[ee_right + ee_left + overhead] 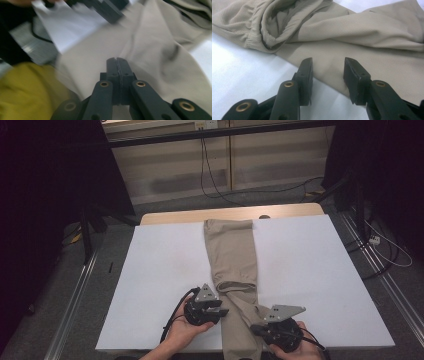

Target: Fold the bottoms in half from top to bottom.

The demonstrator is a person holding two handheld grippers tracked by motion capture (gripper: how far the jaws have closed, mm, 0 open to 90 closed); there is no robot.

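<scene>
A long beige garment (231,255) lies lengthwise down the middle of the white table cover (310,270). It has a folded, elastic-edged opening (269,37) partway along, and its near end hangs over the front edge. My left gripper (223,309) sits at the garment's left edge. Its jaws stand open (328,67) just over the beige cloth (362,32), with nothing pinched. My right gripper (256,327) is at the garment's right side near the front edge. Its jaws are shut (116,62) above the fabric (155,50), and no cloth shows between them.
A strip of bare wood (230,214) shows at the table's far edge. Cables (215,185) trail on the floor beyond, and dark stands flank both sides. The right gripper view has a yellow-green sleeve (25,90) at lower left and the other gripper (110,10) blurred at the top.
</scene>
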